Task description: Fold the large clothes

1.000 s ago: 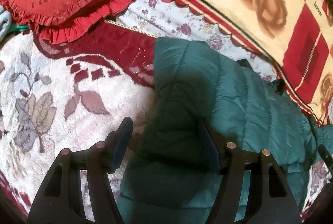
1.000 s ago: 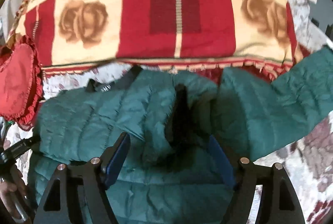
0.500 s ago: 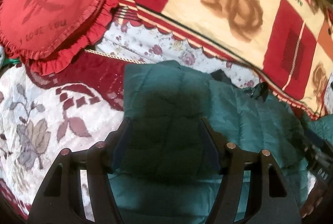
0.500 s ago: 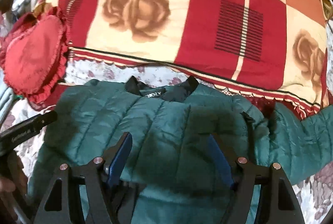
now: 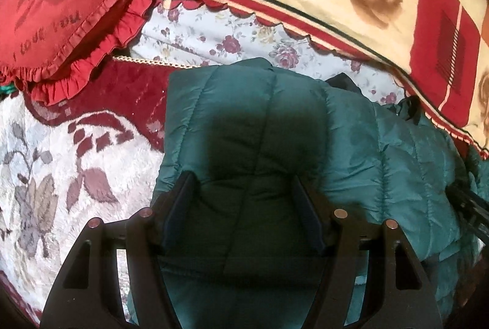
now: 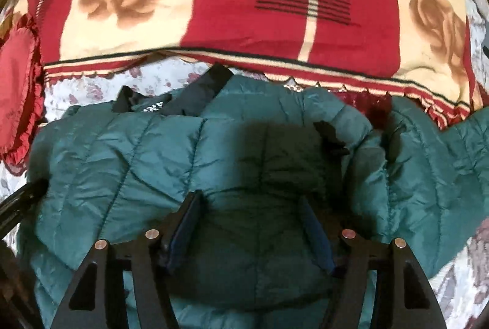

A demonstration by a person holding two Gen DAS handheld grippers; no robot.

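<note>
1. Left wrist view: the left gripper has its jaws apart, straddling a puffed fold of the green quilted jacket lying on the floral blanket.
2. Right wrist view: the right gripper, jaws just narrowing yet apart, straddles the jacket's bulge below the dark collar.

Bare rug left of jacket, heart cushion blocking beyond

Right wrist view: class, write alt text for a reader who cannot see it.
A green puffer jacket lies spread on a bed, and the right gripper is down on it with padded fabric bulging between its jaws, which have just been closing. Beyond the black collar lies a red and cream rose blanket; a red frilled cushion sits at the left edge.
</note>
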